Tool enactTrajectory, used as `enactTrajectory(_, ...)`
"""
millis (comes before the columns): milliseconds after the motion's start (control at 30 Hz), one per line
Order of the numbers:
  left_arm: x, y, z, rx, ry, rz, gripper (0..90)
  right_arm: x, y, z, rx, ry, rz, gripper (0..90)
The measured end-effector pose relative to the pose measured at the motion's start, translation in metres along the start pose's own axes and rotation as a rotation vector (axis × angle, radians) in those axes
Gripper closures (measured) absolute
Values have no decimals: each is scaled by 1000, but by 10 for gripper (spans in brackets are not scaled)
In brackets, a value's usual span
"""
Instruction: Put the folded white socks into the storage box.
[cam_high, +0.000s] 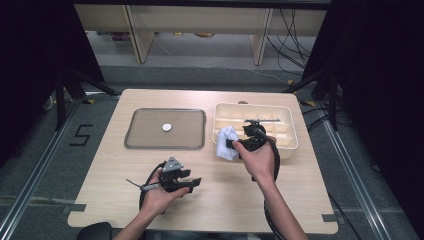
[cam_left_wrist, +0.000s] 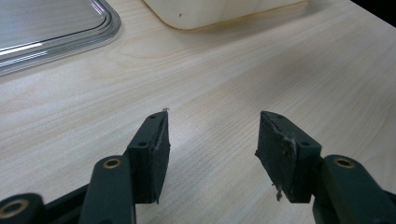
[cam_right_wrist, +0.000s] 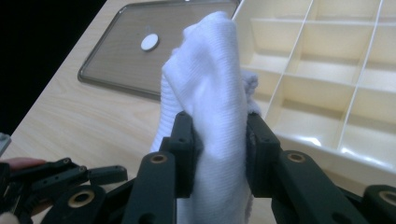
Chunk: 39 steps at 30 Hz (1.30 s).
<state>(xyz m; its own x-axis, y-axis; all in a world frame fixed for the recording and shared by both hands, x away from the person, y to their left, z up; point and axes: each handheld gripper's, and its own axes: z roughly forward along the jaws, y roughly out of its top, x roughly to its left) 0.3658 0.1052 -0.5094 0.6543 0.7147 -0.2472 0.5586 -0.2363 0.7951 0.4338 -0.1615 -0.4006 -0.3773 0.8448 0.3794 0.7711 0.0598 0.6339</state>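
Nearest the person, the left gripper rests low over the bare surface, its jaws standing well apart with nothing between them. Farther out, the right gripper has its jaws pressed on a white cloth, held up at the near left corner of the cream box. Left of that lies the tray, a white disc on it.

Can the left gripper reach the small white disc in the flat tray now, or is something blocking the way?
Probably yes. The left gripper is open and holds nothing, and only bare table lies between it and the tray; the white disc lies uncovered there.
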Motion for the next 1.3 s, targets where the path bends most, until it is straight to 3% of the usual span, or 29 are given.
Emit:
enactTrajectory(67,0,0,0,5,-4,-1,435,1,4,1,0,-29,14,693)
enactTrajectory(100,-1,0,1,3,-1,-2,435,1,6,1,-5,-11,22,693)
enactTrajectory(200,-1,-1,1,1,-3,-4,434,-2,12,5,-24,-37,-31,692)
enactTrajectory(267,-1,-1,1,1,-3,-5,434,0,16,6,-18,-35,-1,692)
enactTrajectory(300,-1,-1,1,4,3,-2,434,-2,18,9,-36,-41,-39,692)
enactTrajectory(333,-2,-1,1,1,3,-4,434,1,19,10,-25,-38,0,692)
enactTrajectory(367,-2,-1,1,1,2,-5,434,-3,22,11,-35,-46,-43,692)
enactTrajectory(433,-2,-1,1,3,3,-1,434,-4,27,14,-38,-51,-46,692)
enactTrajectory(467,-2,-1,1,3,1,-1,434,-2,28,15,-33,-55,-24,692)
enactTrajectory(500,-2,-1,1,8,-6,0,434,3,29,15,-25,-54,28,692)
enactTrajectory(533,-2,-1,1,5,-4,1,434,-4,31,17,-40,-69,-57,692)
enactTrajectory(633,-2,-1,1,4,-3,2,434,-4,35,22,-42,-80,-65,692)
enactTrajectory(733,-2,-1,1,5,0,6,434,-3,37,28,-25,-94,-41,692)
enactTrajectory(767,-2,-1,2,4,-1,5,434,-5,38,30,-30,-95,-71,691)
enactTrajectory(933,-2,-1,2,7,-8,5,434,-3,41,39,-16,-134,-70,691)
enactTrajectory(967,-2,-2,2,5,-5,4,434,-5,41,41,-15,-120,-101,691)
enactTrajectory(1000,-2,-1,2,8,-8,4,434,-5,41,42,-23,-110,-95,691)
enactTrajectory(1033,-2,-2,2,5,-6,4,434,-6,41,43,-18,-134,-112,691)
enactTrajectory(1067,-1,-2,2,3,-8,4,434,-5,41,44,-11,-145,-96,691)
enactTrajectory(1100,-2,-2,2,5,-6,5,434,-5,41,45,-20,-123,-99,691)
enactTrajectory(1133,-2,-2,2,10,-7,6,434,-4,41,47,-4,-149,-93,691)
enactTrajectory(1167,-2,-2,2,7,-1,7,434,-2,41,48,2,-152,-55,691)
enactTrajectory(1200,-2,-2,2,10,-3,8,434,-5,42,49,1,-147,-75,691)
enactTrajectory(1233,-2,-2,2,11,-3,8,434,-3,41,50,4,-174,-66,691)
enactTrajectory(1300,-2,-2,2,13,-8,7,434,-3,41,52,7,-179,-64,691)
